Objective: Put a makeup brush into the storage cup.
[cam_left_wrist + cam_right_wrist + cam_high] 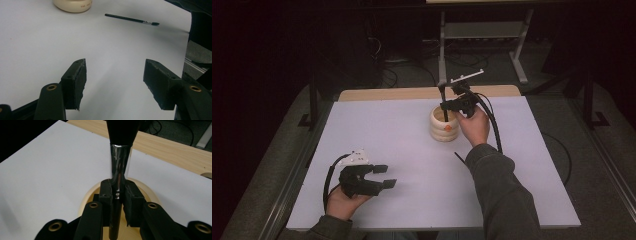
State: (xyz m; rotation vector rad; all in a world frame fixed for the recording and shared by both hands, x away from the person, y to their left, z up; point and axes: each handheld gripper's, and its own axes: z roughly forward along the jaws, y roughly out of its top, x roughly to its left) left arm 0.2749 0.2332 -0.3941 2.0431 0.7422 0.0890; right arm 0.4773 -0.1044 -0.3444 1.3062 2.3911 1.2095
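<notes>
A large brush stands upright with its handle going down into a cream, ribbed holder near the far middle of the table. Its dark bristles point up, above a shiny metal collar. The right tongs are clamped on the brush just below that collar, one pad pressed to each side of the handle, right over the holder's mouth. In the high view the right tongs sit above the holder, with the person's hand just behind and a cable trailing back along the sleeve.

A small thin brush lies flat on the table, near the holder's base but apart from it.

The left tongs rest at the near left of the table, well apart from the holder, jaws spread wide with nothing between them.
</notes>
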